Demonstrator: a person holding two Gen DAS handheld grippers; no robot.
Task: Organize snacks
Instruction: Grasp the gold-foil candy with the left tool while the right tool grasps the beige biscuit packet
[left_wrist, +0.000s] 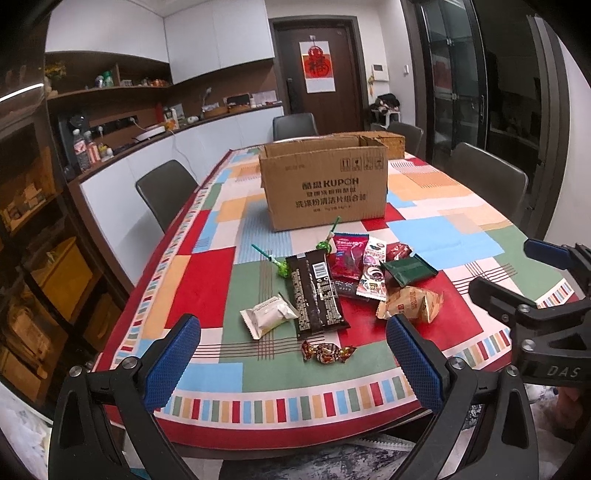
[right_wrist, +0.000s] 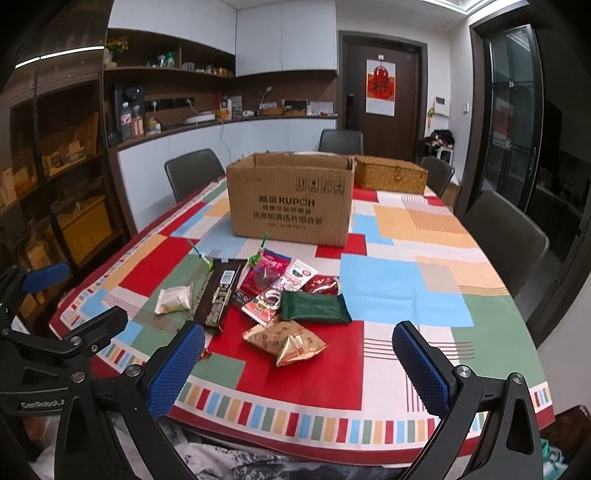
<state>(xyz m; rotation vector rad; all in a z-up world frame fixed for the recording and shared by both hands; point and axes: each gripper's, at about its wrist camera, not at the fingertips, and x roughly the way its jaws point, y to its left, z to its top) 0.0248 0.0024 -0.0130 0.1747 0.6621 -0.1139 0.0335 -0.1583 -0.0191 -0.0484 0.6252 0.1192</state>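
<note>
A pile of snacks lies on the patchwork tablecloth: a long dark brown packet (left_wrist: 316, 291) (right_wrist: 219, 293), a white pouch (left_wrist: 267, 315) (right_wrist: 173, 298), a green wrapper (left_wrist: 408, 270) (right_wrist: 314, 307), a tan bag (left_wrist: 412, 303) (right_wrist: 286, 341), red packets (left_wrist: 347, 258) (right_wrist: 264, 273), two green lollipops (left_wrist: 282, 268) and wrapped candies (left_wrist: 327, 351). Behind them stands an open cardboard box (left_wrist: 323, 184) (right_wrist: 290, 199). My left gripper (left_wrist: 293, 363) hovers open at the near table edge, empty. My right gripper (right_wrist: 299, 371) is open and empty too, right of the left one.
A wicker basket (right_wrist: 389, 173) sits behind the box at the right. Grey chairs (left_wrist: 166, 195) (right_wrist: 506, 240) ring the table. The table's front edge (left_wrist: 295, 417) is just below my fingers. A counter and shelves line the left wall.
</note>
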